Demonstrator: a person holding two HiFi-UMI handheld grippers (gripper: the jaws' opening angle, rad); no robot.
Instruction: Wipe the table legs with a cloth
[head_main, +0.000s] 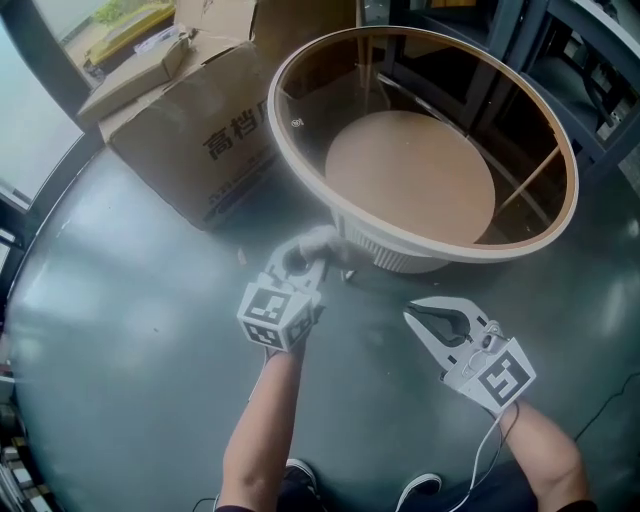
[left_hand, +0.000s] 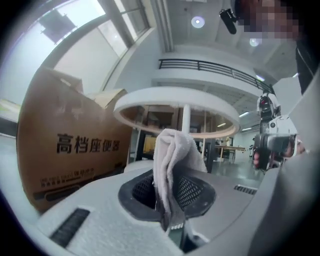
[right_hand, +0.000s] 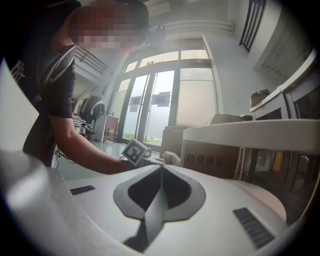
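While my left gripper (head_main: 300, 265) pinches the soft white cloth (left_hand: 172, 165) by its bunched lower folds, near the round table's (head_main: 480, 250) thin leg (left_hand: 186, 117), my right gripper (head_main: 428, 318) hangs beside it, jaws together, empty. Limp and light, the cloth likely needs a deep bite.

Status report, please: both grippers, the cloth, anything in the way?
Left gripper shut on cloth, low beside table base. Right gripper shut, empty, short of it. Cardboard box close alongside.
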